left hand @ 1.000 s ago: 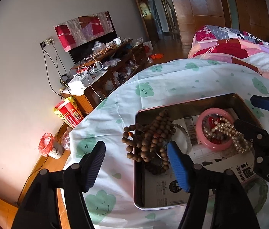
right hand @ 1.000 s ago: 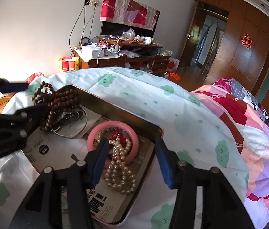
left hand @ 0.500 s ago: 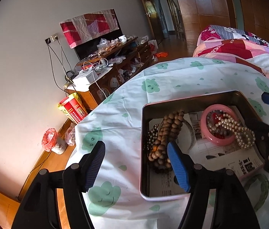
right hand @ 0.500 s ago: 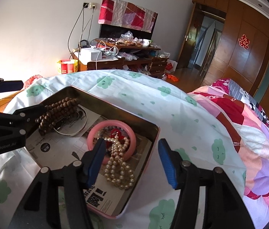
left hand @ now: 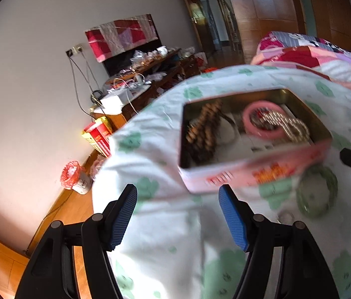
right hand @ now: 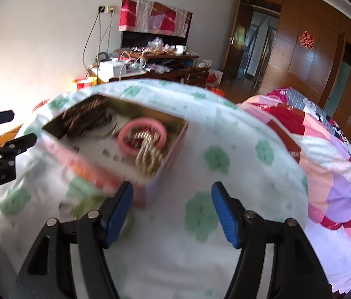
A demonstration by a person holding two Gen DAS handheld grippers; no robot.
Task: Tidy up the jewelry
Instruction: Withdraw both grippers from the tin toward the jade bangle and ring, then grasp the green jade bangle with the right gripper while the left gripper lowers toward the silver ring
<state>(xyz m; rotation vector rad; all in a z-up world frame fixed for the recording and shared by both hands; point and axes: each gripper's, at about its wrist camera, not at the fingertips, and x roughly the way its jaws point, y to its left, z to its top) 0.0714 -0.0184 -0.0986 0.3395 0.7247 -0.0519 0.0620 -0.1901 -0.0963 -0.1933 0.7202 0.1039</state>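
- Jewelry sits in an open pink rectangular metal tin (left hand: 250, 172), ahead of both tongs on a white sheet with green clover prints (right hand: 225, 164).
- Inside the tin: brown wooden bead strand (left hand: 204, 129) on the left gripper's side, pink round ring-shaped dish (right hand: 141, 137) with a pearl bead strand (right hand: 149, 158) draped over it on the right gripper's side.
- Left gripper (left hand: 178, 216): jaws wide apart, nothing between the pads, short of the tin's near wall.
- Right gripper (right hand: 171, 213): jaws have just been opening, nothing between them; tin corner just ahead of its left finger.
- Green translucent bangle (left hand: 317, 194) lies on the sheet beside the tin, blurred.
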